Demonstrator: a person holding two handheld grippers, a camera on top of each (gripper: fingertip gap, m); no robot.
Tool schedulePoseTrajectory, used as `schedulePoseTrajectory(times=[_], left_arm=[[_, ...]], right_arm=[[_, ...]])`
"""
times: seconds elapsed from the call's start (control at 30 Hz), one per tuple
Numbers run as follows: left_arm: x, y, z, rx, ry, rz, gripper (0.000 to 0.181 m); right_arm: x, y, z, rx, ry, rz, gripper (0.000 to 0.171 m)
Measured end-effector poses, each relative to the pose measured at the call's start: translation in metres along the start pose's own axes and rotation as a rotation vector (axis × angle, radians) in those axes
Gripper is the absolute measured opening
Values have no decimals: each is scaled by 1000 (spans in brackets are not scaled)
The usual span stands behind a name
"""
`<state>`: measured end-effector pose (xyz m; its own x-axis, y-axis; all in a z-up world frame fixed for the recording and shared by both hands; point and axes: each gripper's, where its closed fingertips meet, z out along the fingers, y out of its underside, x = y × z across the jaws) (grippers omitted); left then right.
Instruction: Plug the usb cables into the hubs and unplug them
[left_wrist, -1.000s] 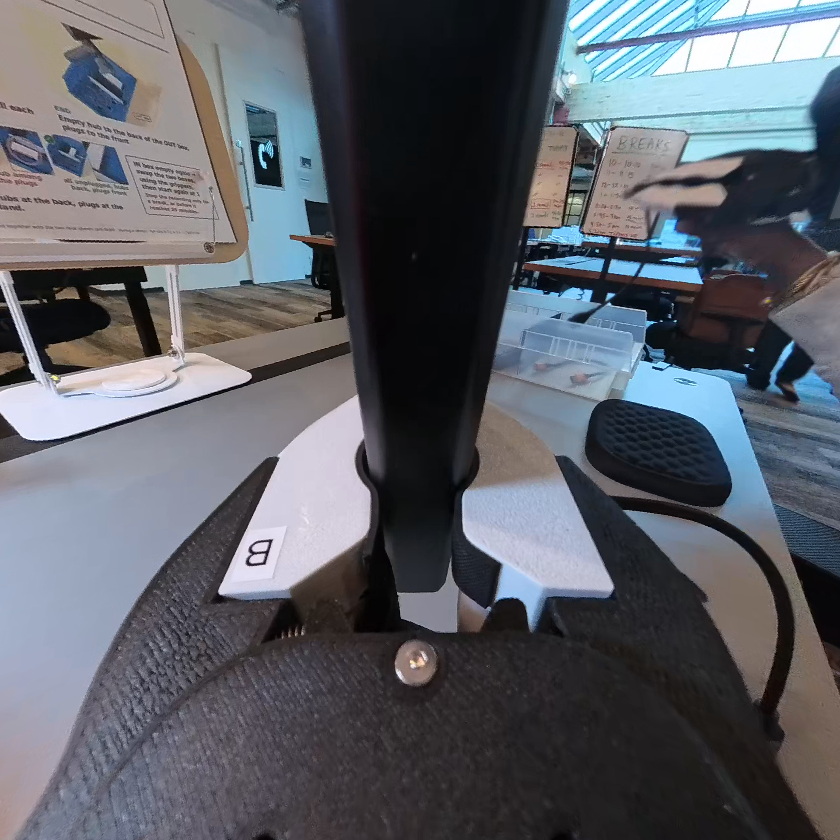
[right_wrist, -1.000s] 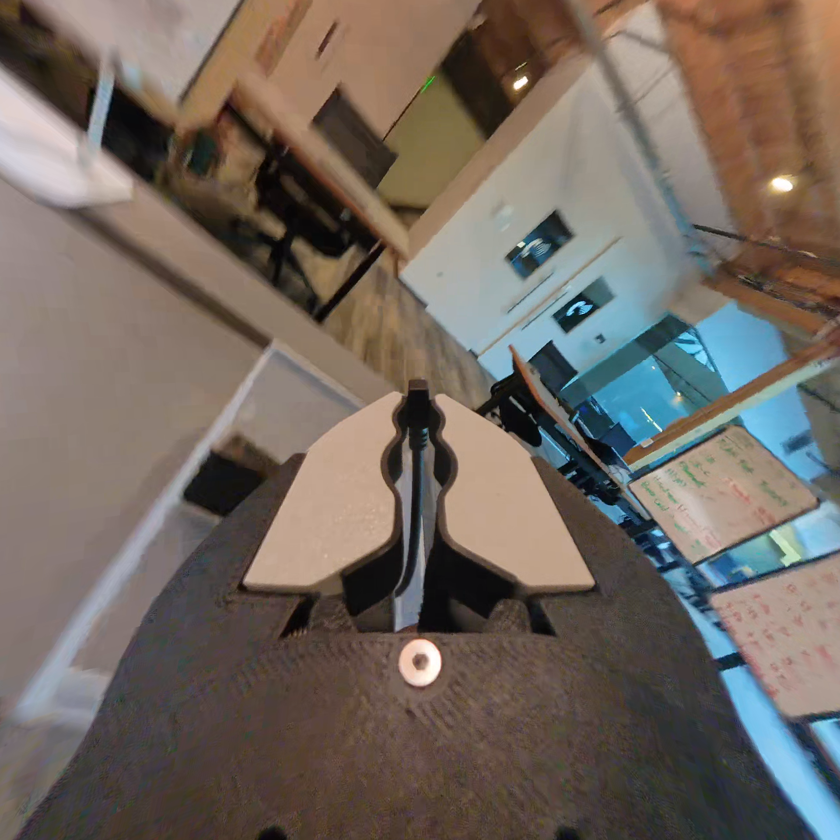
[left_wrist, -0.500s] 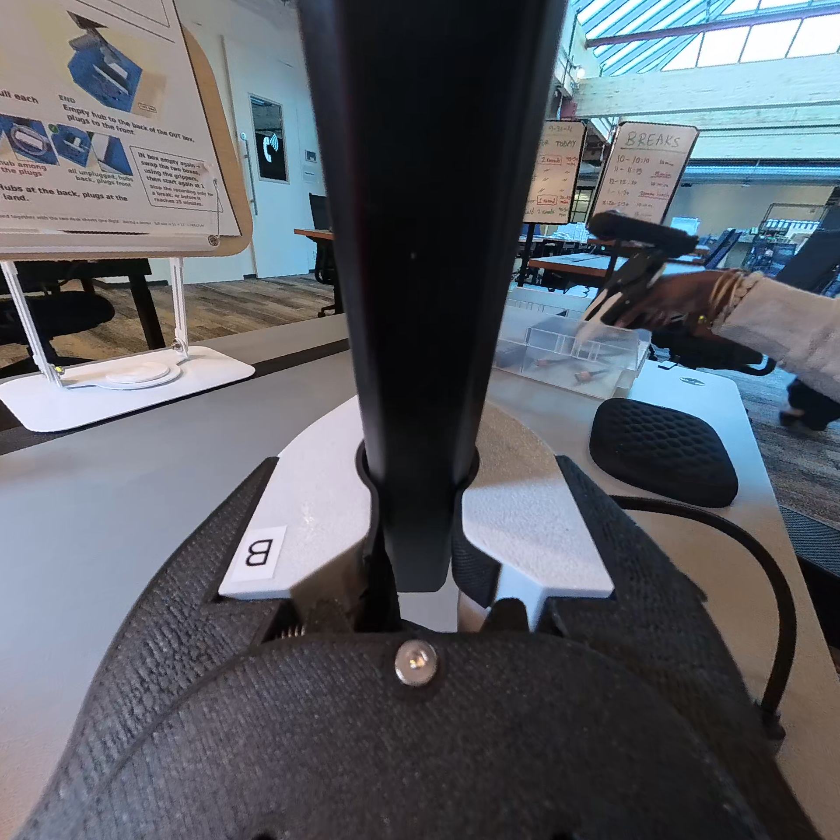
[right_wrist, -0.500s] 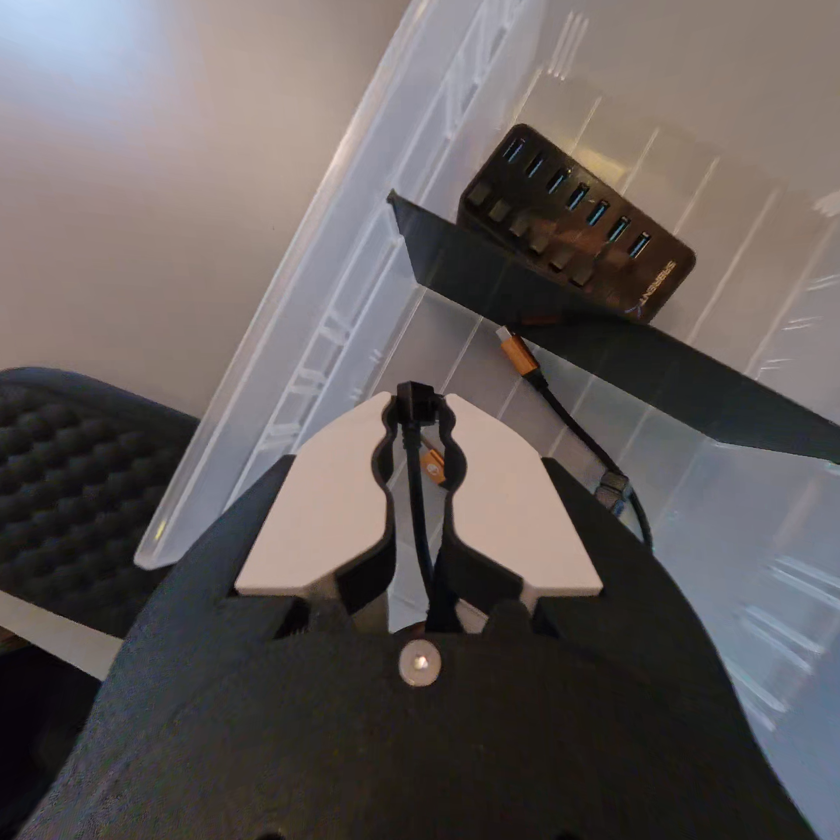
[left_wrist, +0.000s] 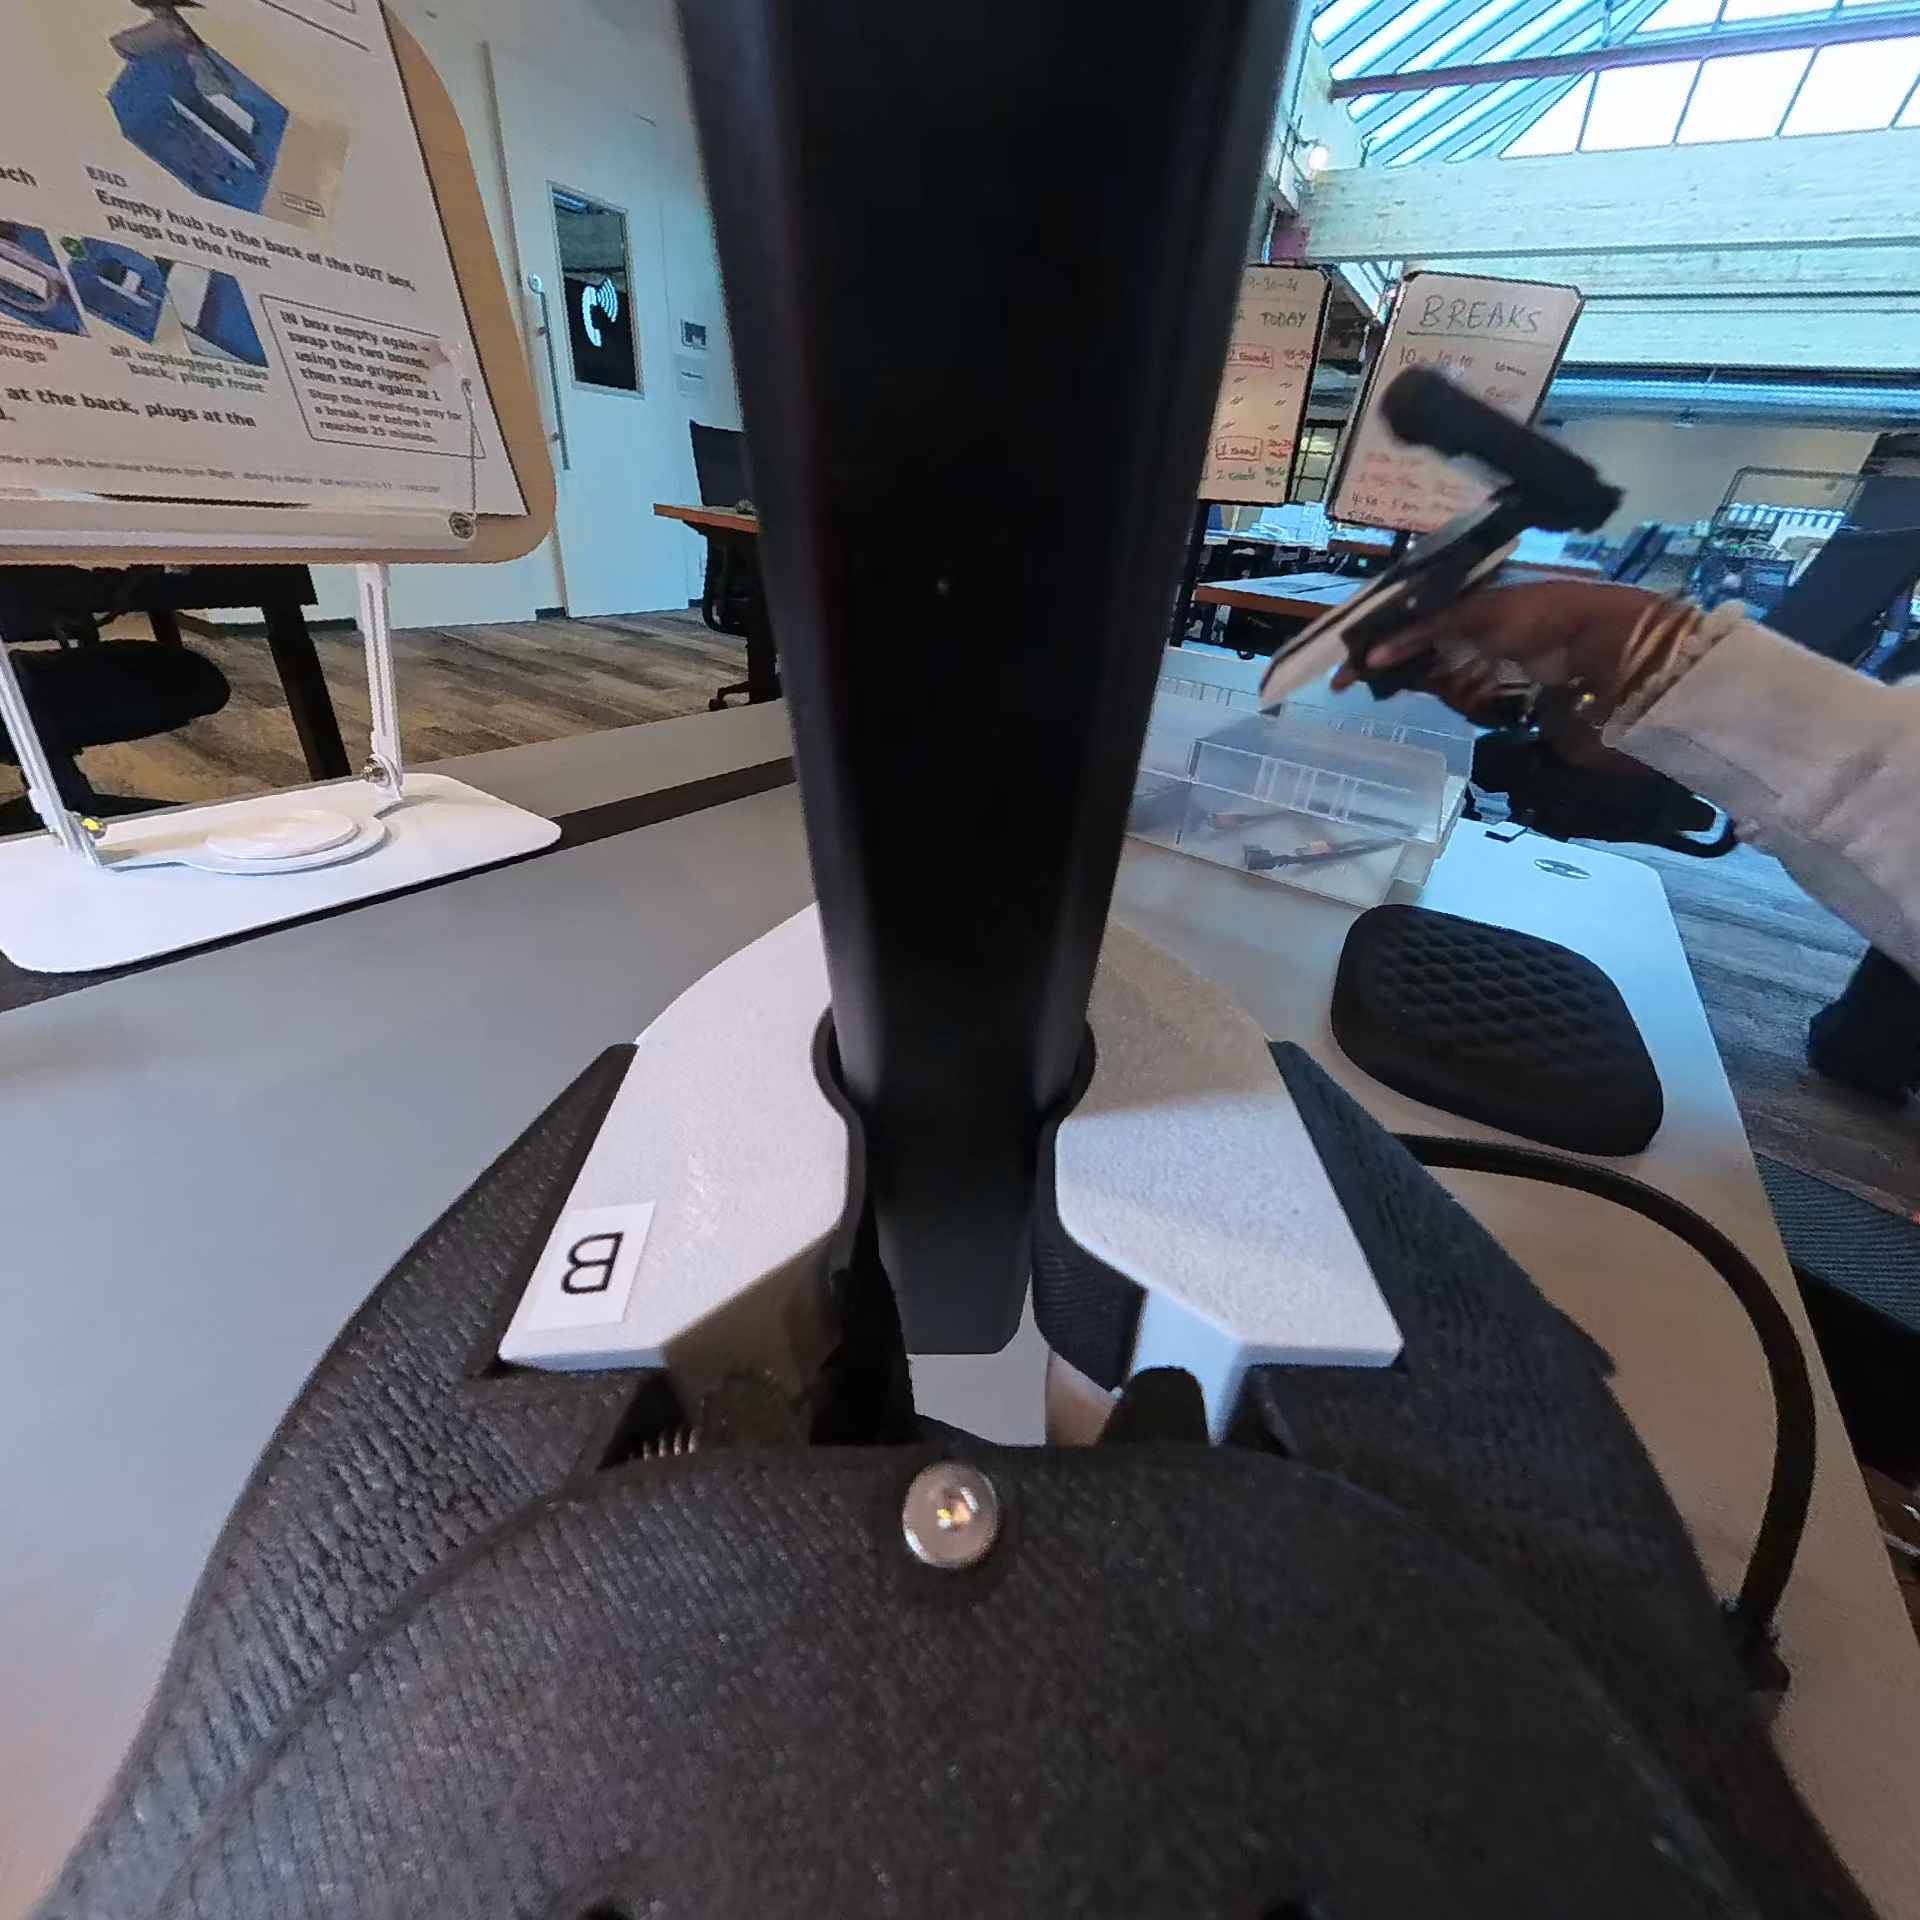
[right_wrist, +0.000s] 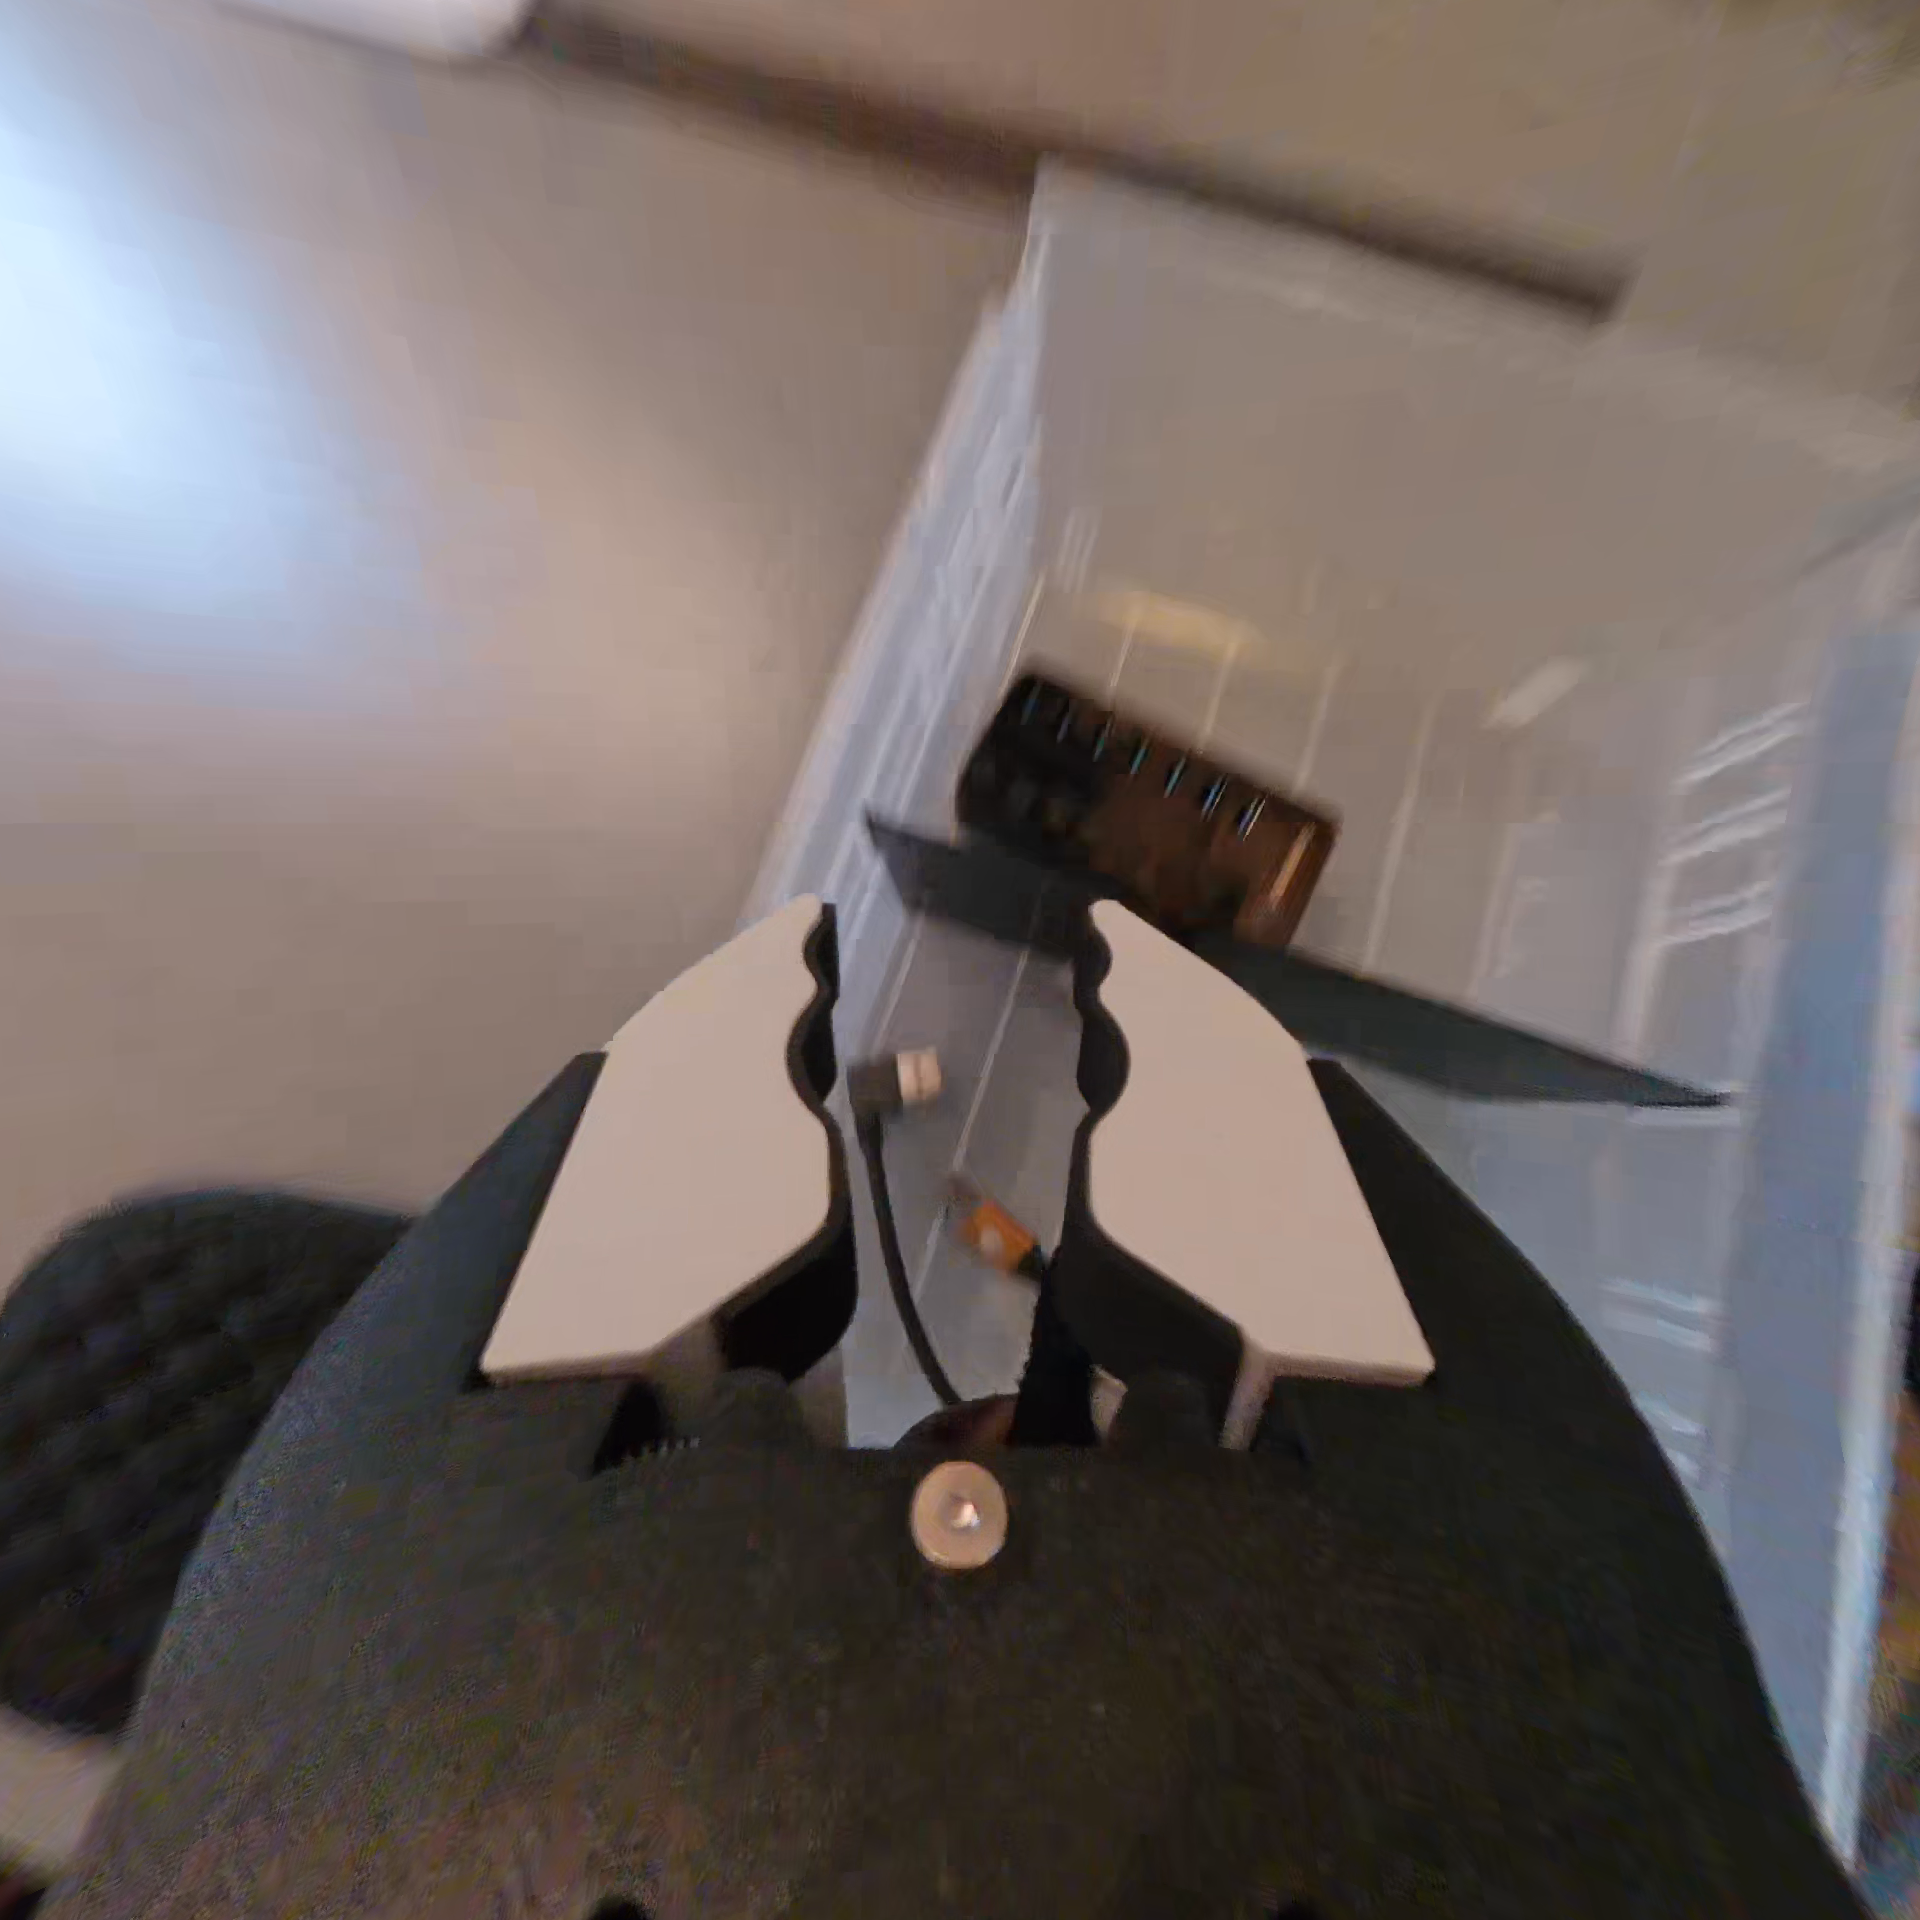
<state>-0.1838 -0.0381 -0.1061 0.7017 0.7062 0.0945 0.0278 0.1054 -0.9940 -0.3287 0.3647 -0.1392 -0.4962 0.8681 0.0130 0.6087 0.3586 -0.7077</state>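
My left gripper (left_wrist: 958, 1049) is shut on a long black USB hub (left_wrist: 966, 520), which stands upright between its pads above the grey table. My right gripper (right_wrist: 956, 925) is open over the clear plastic box (right_wrist: 935, 623). A black cable with a silver plug (right_wrist: 899, 1081) shows loose between its spread pads, and neither pad touches it. An orange-tipped cable (right_wrist: 992, 1236) lies in the same compartment. A second black hub (right_wrist: 1143, 821) lies behind a black divider (right_wrist: 1351, 1018). The left wrist view shows the right gripper (left_wrist: 1382, 623) above the box (left_wrist: 1320, 769).
A black honeycomb pad (left_wrist: 1486, 1018) lies on the table in front of the box and also shows in the right wrist view (right_wrist: 156, 1351). An instruction board on a white stand (left_wrist: 260, 852) is at the far left. A black cord (left_wrist: 1714, 1299) curves along the right table edge. There is about 45 cm between the tips of the two grippers.
My right gripper swung down over the clear box while shut on the black cable, then opened and let the cable go. The left gripper kept still with the hub.
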Motion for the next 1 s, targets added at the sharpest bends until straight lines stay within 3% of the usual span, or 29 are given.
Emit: schedulePoseTrajectory(times=[0.1,0.23,0.37,0.43,0.5,0.6,0.8,1.0], left_arm=[[-2,0,0,-3,-17,1,30],[-5,-2,-1,4,-59,19,30],[-6,-4,-2,16,-75,12,30],[-10,-3,-3,8,-106,27,30],[-12,-2,-4,0,-138,51,30],[-13,-3,-4,0,-163,83,31],[-24,-1,-7,-39,-259,193,30],[-15,8,0,-95,-248,285,30]], right_arm=[[-33,-59,-47,379,96,-28,46],[-169,-89,-98,739,-188,-73,43],[-324,-62,-93,762,-513,-196,42],[-381,-45,-70,717,-556,-263,42],[-418,-35,-43,688,-480,-369,43],[-446,-33,-11,632,-339,-535,45],[-464,-21,23,389,-457,-519,47],[-451,-38,18,443,-380,-444,30]])
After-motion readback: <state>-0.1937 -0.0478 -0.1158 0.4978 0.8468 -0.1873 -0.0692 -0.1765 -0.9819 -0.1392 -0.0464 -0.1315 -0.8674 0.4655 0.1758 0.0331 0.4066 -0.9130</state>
